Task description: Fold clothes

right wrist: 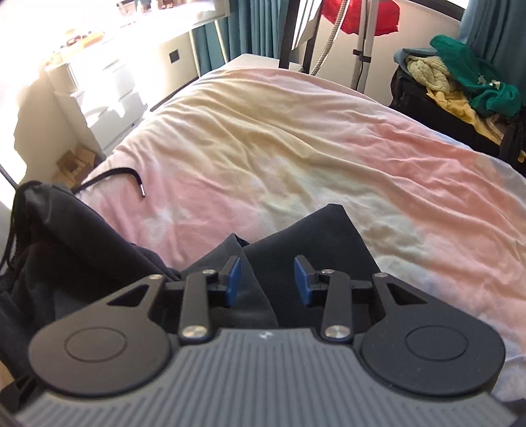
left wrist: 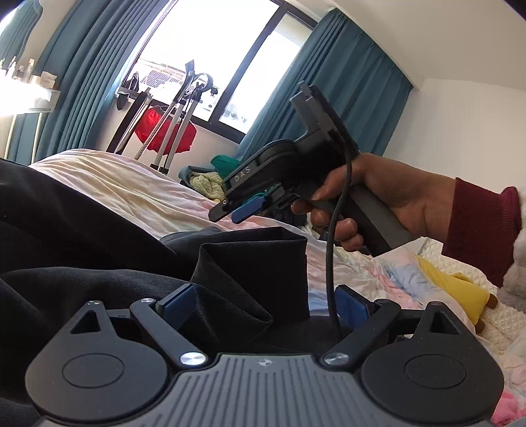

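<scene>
Black garment rumpled on bed, cuff folded over.

The left wrist view sits low, just over the black garment on the bed, and looks up across it toward the window at the top of the frame; the right gripper hangs close at centre right. The right wrist view looks down and forward over the bed from higher. Both share the bed, the red cloth on the stand and the clothes pile.
</scene>
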Tool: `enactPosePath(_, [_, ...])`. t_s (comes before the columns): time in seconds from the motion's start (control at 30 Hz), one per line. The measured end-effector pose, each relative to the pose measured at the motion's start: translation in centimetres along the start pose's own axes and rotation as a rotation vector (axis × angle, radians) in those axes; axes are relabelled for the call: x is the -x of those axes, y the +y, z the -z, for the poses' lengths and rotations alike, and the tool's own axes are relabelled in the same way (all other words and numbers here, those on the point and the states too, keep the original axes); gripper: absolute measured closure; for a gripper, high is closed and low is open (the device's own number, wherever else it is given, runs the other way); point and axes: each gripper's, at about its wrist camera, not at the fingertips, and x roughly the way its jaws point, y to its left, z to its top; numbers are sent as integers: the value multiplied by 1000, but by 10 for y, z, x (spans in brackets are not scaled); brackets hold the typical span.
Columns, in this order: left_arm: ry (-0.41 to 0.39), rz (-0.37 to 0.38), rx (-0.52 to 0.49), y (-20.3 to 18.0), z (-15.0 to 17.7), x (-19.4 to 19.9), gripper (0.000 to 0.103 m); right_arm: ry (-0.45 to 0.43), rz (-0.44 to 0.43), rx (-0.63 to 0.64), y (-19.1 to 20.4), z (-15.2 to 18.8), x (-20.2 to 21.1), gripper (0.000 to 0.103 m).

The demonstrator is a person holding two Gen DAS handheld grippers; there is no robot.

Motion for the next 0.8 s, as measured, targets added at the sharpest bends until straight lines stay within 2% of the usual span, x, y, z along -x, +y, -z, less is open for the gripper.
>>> enactPosePath(0.1, [11, -2, 9, 6, 1, -5, 10, 127, 30, 146, 32, -12, -48, 65])
enactPosePath(0.17, [12, -5, -6, 8, 2, -10, 10, 190, 60, 159, 39, -16, -69, 65])
enactPosePath(0.23, [15, -4, -9, 9, 2, -12, 10, 217, 63, 148, 40, -19, -78, 67])
enactPosePath(0.27, [5, -3, -2, 11, 2, -12, 10, 226, 66, 147, 41, -20, -82, 85])
enactPosePath(0.3, [-8, -1, 6, 12, 1, -10, 10, 213, 77, 166, 45, -22, -79, 98])
enactPosePath(0.4, [-46, 6, 30, 18, 0, -6, 10, 121, 142, 212, 56, -36, -59, 99])
enactPosePath(0.47, [-72, 10, 46, 21, -1, -3, 10, 55, 148, 174, 53, -55, -39, 100])
enactPosePath(0.57, [-110, 17, 70, 27, -3, 1, 10, -45, 210, 150, 43, -84, -9, 100])
enactPosePath(0.63, [-136, 21, 86, 31, -4, 4, 9, -135, 265, 135, 30, -101, 17, 100])
enactPosePath(0.7, [-204, 31, 124, 37, -9, 14, 7, -235, 298, 77, 7, -115, 48, 100])
enactPosePath(0.8, [-265, 38, 177, 47, -15, 25, 5, -396, 366, -4, -30, -110, 86, 100])
